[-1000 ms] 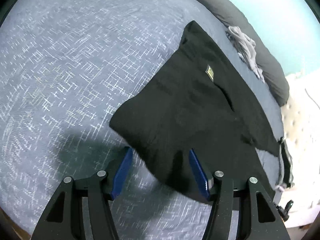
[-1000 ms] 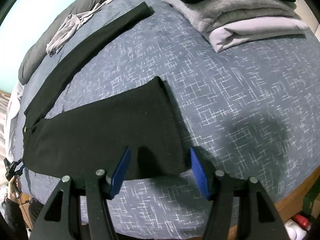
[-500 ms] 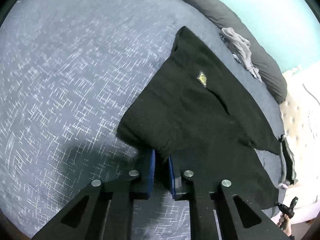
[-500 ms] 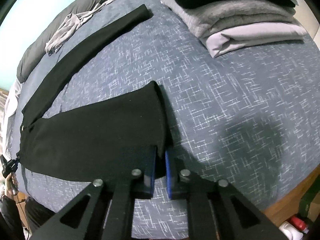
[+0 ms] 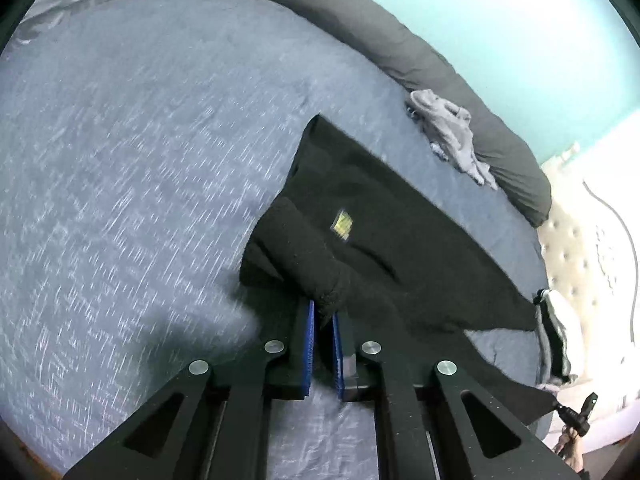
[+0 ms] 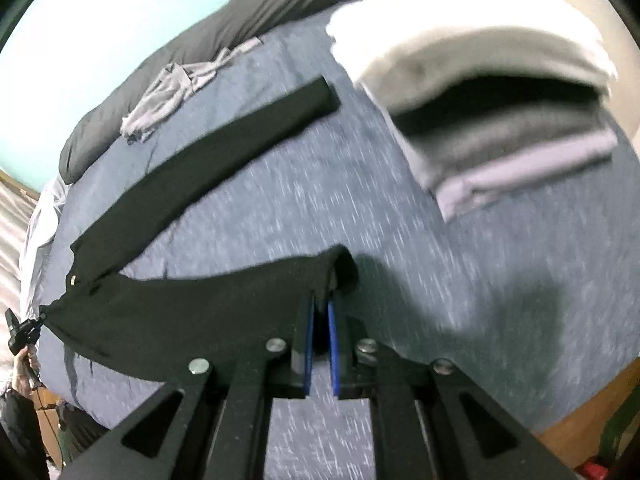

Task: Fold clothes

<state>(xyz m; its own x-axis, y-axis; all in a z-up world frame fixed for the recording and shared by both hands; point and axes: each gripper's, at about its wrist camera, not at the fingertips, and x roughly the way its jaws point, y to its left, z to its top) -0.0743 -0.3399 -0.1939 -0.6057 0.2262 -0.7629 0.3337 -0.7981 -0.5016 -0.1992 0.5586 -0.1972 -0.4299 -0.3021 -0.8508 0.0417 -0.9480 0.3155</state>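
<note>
The black fleece trousers (image 5: 384,248) are spread across the blue-grey flecked bedspread (image 5: 132,152), and both ends of one edge are pinched. In the left wrist view, the left gripper (image 5: 323,312) is clamped on a bunched fold of the dark fabric, the blue pads (image 5: 308,344) drawn close with cloth between them; a small yellow label (image 5: 343,224) is seen just beyond the raised fold. In the right wrist view, the right gripper (image 6: 321,308) is likewise closed on the hem of the near trouser leg, which is lifted clear of the bed, while the far leg (image 6: 208,152) lies flat and straight, apart from it.

A lift-and-carry stage of a fold is judged to be in hand: the near leg is held at two points and looks ready to be laid over the far leg. For that, both grips would need to be held firm and moved together, so that the fabric is kept taut between them and no crease is dragged in. The fleece looks thick and limp, so sagging in the middle is to be expected.

A stack of folded white, black, grey and lilac garments (image 6: 492,120) is seen on the bed, well apart. A crumpled grey garment (image 6: 176,92) rests against the dark grey bolster (image 5: 400,52).
</note>
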